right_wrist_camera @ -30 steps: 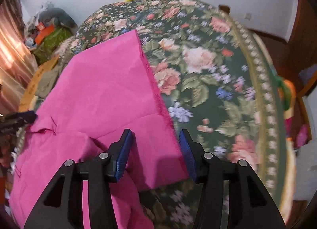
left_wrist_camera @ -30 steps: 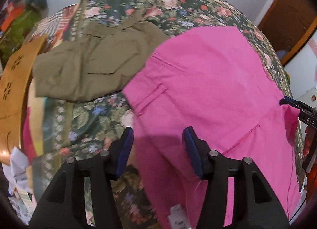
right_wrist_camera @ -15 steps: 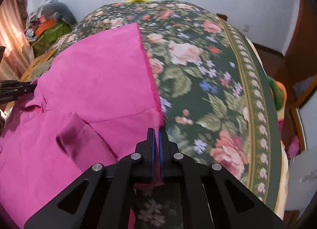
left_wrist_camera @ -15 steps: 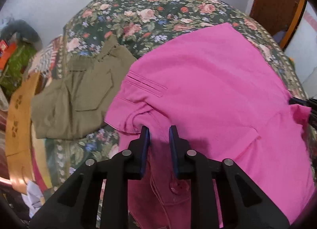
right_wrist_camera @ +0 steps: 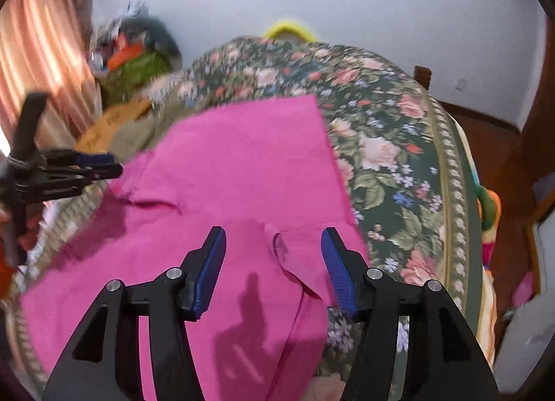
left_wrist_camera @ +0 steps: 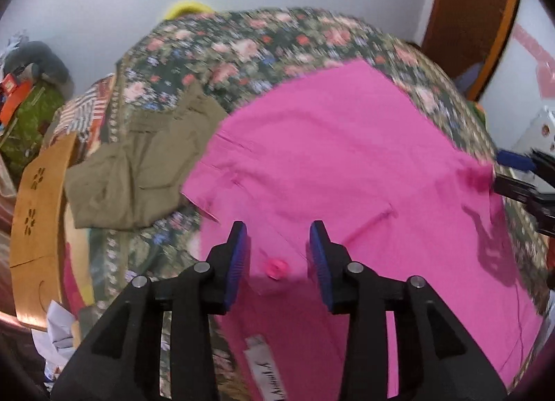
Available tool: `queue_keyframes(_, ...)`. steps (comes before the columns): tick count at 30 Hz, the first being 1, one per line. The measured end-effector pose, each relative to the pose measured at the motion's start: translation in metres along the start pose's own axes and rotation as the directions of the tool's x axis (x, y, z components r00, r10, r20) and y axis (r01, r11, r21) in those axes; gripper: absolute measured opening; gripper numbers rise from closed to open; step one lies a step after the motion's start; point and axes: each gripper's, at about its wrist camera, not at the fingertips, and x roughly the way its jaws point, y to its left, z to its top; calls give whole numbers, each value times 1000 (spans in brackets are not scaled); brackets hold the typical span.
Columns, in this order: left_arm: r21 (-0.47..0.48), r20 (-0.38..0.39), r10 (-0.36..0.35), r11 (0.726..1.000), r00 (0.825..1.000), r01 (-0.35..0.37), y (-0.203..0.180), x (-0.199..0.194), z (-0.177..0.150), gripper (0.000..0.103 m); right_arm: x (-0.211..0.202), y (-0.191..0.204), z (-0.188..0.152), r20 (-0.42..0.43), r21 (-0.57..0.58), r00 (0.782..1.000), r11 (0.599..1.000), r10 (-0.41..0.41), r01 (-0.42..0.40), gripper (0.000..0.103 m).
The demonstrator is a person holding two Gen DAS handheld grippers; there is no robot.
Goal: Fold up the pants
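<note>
In the left wrist view, a wooden board [left_wrist_camera: 36, 224] with flower cut-outs stands at the far left edge of the bed [left_wrist_camera: 242, 43], and beside it folded olive pants [left_wrist_camera: 138, 165] lie on the floral bedspread; the right wrist view shows only a sliver of either. Just right of the olive pair, the pink pants [left_wrist_camera: 329, 165] are spread flat over the bed's near half, with a pink button [left_wrist_camera: 275, 267] and a white label [left_wrist_camera: 265, 369] at the waist that only this view shows. The left gripper [left_wrist_camera: 277, 258] hovers above that waist, jaws wide and holding nothing. The right wrist view alone shows the straight hem edge of the pink pants [right_wrist_camera: 242, 165] against the flowers and a small raised fold of cloth. The right gripper [right_wrist_camera: 274, 262] hangs over that fold, jaws wide apart and empty.
</note>
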Motion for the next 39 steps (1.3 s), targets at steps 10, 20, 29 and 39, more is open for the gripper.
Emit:
queue_keyframes(10,22,-29,30,999,999,-29,0,33,-14,50,34,-32,-11,-26,97,1000,995,10,-7,5)
queue_keyframes(20,7,-1,4,1000,1000,-4,8,23,-21,56,32,-72,-22,-154,116,978,980,-142,161,7)
queue_keyframes(29,-129,110,94,988,990,-79,67,-21,-2,73,-20,-55,21,0,92,992,988,-124,124,61)
queue_keyframes(39,-241,42,14,970,999,-3,118,33,22,74,39,-31,88,5,40,998,997,-66,66,62)
